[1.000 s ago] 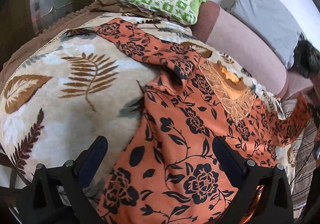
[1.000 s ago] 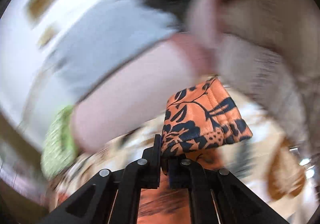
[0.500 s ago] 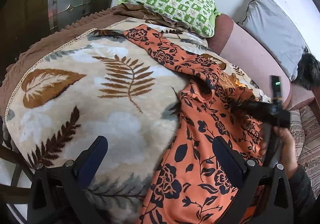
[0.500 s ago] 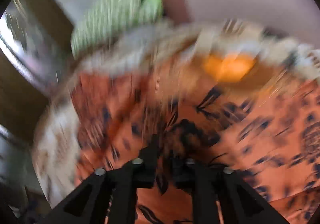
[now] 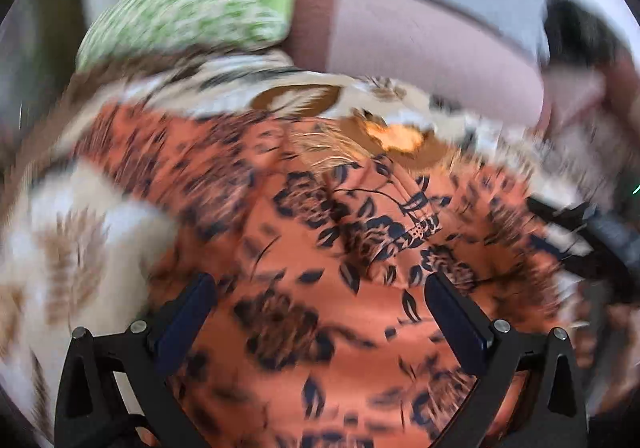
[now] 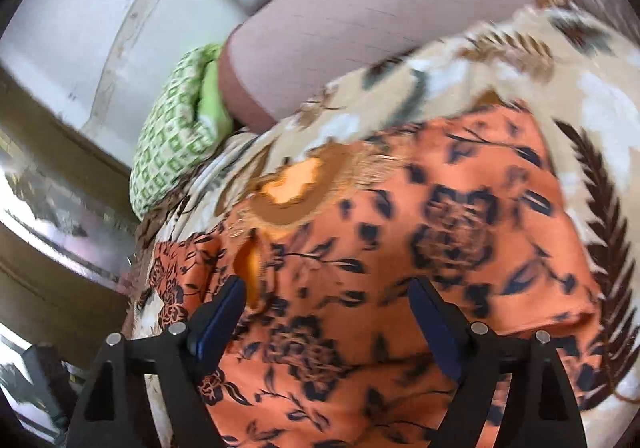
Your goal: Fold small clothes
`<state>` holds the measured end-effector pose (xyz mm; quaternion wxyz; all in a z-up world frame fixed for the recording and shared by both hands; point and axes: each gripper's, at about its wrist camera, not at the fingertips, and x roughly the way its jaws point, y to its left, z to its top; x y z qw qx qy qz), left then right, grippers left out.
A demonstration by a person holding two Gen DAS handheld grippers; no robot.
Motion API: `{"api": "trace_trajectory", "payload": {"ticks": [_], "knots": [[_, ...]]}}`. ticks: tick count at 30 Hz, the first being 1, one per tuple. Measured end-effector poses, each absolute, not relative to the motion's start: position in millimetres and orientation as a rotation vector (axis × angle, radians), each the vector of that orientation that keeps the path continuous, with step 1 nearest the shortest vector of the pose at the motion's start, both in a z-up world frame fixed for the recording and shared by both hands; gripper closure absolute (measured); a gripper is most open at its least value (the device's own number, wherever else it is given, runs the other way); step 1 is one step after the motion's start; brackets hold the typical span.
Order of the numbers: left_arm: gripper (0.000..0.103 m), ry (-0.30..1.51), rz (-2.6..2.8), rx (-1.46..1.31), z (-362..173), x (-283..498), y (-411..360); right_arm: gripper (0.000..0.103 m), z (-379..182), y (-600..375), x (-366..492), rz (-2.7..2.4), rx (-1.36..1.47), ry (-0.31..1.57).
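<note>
Orange floral top [image 6: 400, 268] lies spread on the leaf-print blanket [image 6: 520, 59], below the green pillow [image 6: 172, 135]. Right gripper [image 6: 324, 324] has just been opening, nothing pinched; left gripper [image 5: 320, 312] gapes wide, empty too. Rushing could bunch the slippery folded sleeve.

Orange floral garment [image 6: 420, 248] beneath seemingly empty right gripper [image 6: 324, 312]

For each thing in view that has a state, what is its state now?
Left gripper: open, nothing between its jaws.
Right gripper: open, jaws have just been opening, nothing held.
Orange floral garment: lying on the blanket, one sleeve folded in over the body.
Green checked pillow: lying by the headboard.
</note>
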<state>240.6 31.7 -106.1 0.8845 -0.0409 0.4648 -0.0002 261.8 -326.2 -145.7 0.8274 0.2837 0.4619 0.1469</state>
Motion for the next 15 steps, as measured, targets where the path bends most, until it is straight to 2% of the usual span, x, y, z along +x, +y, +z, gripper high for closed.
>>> {"api": "trace_trajectory", "payload": {"ticks": [4, 9, 10, 11, 13, 15], "knots": [[0.0, 0.971, 0.022, 0.294, -126.0, 271.3, -35.4, 0.017, -167.2, -345.6, 251.7, 0.278, 0.65, 0.99], [0.001, 0.951, 0.023, 0.503, -142.8, 281.4, -73.0, 0.017, -177.0, -332.6, 256.8, 0.285, 0.653, 0.989], [0.011, 0.94, 0.044, 0.518, -144.5, 284.0, -73.0, 0.017, -177.9, -332.3, 257.6, 0.287, 0.65, 0.989], [0.035, 0.942, 0.069, 0.503, -145.0, 288.9, -67.4, 0.017, -178.8, -332.6, 257.6, 0.287, 0.649, 0.989], [0.069, 1.002, 0.115, 0.327, -141.5, 302.4, -33.7, 0.017, -179.9, -334.4, 256.1, 0.29, 0.646, 0.987], [0.071, 1.057, 0.2, 0.018, -142.2, 307.9, 20.2, 0.017, -179.8, -332.9, 255.8, 0.293, 0.626, 0.986]]}}
